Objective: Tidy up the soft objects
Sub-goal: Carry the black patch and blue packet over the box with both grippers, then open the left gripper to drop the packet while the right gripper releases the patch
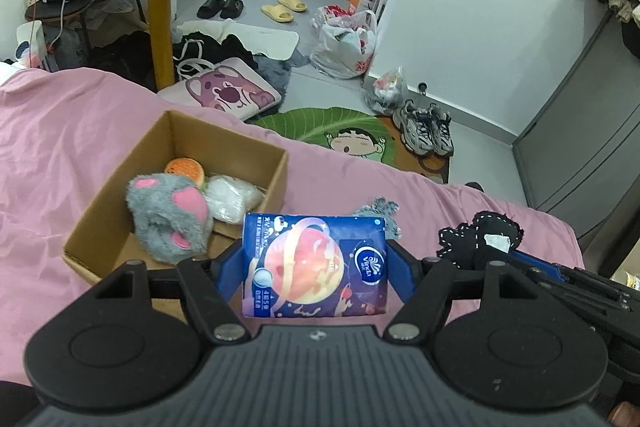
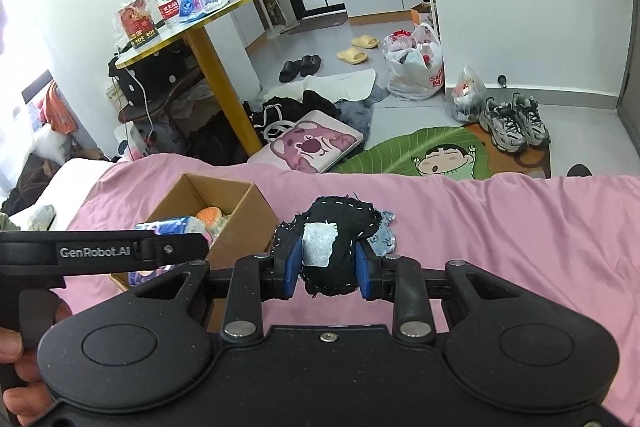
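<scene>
My left gripper is shut on a blue tissue pack with a planet print, held just right of an open cardboard box on the pink bedspread. Inside the box lie a grey plush paw, an orange sponge and a white soft bundle. My right gripper is shut on a black stitched cloth toy with a white label, over the bed to the right of the box. A small grey-blue fabric piece lies on the bed behind the pack, also visible beside the black toy.
The pink bed ends at a drop to a cluttered floor with a pink bear cushion, a leaf-shaped mat, sneakers and plastic bags. A yellow-edged table stands at the far left. A hand grips the left tool.
</scene>
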`<state>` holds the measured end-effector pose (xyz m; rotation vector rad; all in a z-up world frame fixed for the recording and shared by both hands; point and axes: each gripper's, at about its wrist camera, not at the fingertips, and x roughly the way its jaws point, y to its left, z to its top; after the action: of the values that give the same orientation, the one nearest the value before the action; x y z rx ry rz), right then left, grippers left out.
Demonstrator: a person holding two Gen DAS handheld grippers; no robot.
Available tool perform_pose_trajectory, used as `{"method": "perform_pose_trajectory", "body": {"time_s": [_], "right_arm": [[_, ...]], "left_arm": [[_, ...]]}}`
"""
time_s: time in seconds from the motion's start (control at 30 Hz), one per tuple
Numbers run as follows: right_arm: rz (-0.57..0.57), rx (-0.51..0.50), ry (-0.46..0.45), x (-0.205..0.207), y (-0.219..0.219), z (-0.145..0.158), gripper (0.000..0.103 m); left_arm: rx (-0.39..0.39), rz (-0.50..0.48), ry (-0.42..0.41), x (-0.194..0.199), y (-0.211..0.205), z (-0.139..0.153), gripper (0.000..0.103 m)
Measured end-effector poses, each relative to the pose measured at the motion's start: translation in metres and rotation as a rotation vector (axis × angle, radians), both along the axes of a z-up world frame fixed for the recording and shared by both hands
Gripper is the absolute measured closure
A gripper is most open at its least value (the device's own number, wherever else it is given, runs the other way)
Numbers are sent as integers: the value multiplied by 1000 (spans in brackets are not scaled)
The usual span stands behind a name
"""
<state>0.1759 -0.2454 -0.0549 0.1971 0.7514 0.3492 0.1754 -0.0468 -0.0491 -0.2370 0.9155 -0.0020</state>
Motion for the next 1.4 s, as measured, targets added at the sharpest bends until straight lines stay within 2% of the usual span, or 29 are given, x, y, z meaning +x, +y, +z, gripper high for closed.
{"method": "perform_pose_trajectory", "body": {"time_s": [0.5, 1.23, 1.4], "right_arm": [[3, 5, -34, -6, 31, 6, 75], [46, 35, -55, 6, 83, -8, 75], [74, 76, -15, 13, 97, -13, 75]], "left_arm": [[0, 51, -25, -5, 52, 3, 32], [-45, 156, 19, 10, 126, -28, 32], [-60, 162, 38, 17, 136, -39, 32]]}}
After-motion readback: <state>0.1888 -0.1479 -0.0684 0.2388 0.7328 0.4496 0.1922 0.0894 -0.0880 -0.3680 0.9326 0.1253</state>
